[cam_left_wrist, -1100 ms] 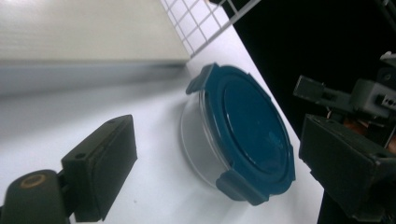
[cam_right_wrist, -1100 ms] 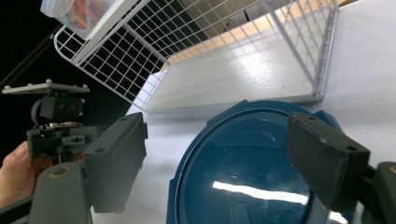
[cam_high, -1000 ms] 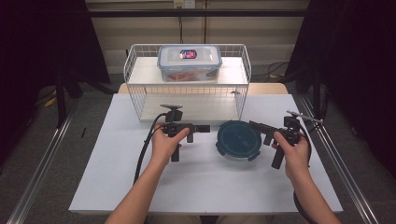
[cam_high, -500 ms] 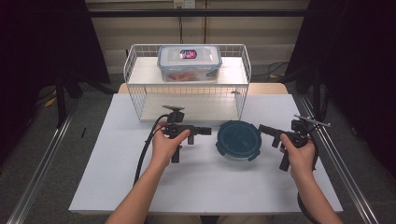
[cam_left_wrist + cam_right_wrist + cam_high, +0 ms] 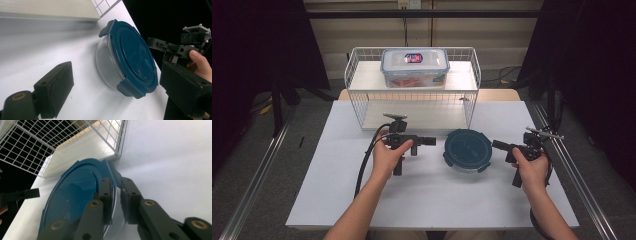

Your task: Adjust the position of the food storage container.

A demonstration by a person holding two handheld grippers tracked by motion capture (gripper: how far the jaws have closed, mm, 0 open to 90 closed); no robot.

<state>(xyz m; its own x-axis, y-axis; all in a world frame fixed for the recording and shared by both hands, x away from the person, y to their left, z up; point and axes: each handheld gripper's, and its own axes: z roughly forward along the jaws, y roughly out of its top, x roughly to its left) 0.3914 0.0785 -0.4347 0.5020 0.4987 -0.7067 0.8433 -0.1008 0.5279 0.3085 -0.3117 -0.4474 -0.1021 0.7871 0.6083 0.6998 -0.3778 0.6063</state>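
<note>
On the white table (image 5: 337, 190), the left gripper (image 5: 428, 141) lies level in the person's left hand (image 5: 388, 154) and points to the right, toward the round clear container with a dark blue clip-on lid (image 5: 468, 150). In the left gripper view its two black jaws stand wide apart with only bare table between them, and the container (image 5: 125, 60) sits beyond them, not touched. This container rests on the table between the two grippers, just in front of the white wire basket rack (image 5: 362, 95). Its lid is on, and what is inside cannot be told. Behind it, on the upper shelf of the rack, stands a rectangular clear plastic box with a clear lid (image 5: 415, 66); something orange-red lies inside it, too small to identify. At the right, the right gripper (image 5: 498, 145), held in the right hand (image 5: 528, 167), points left at the round container. Its jaws have just been closing and now stand almost together, beside the container's edge (image 5: 75, 192), with nothing held between them.
</note>
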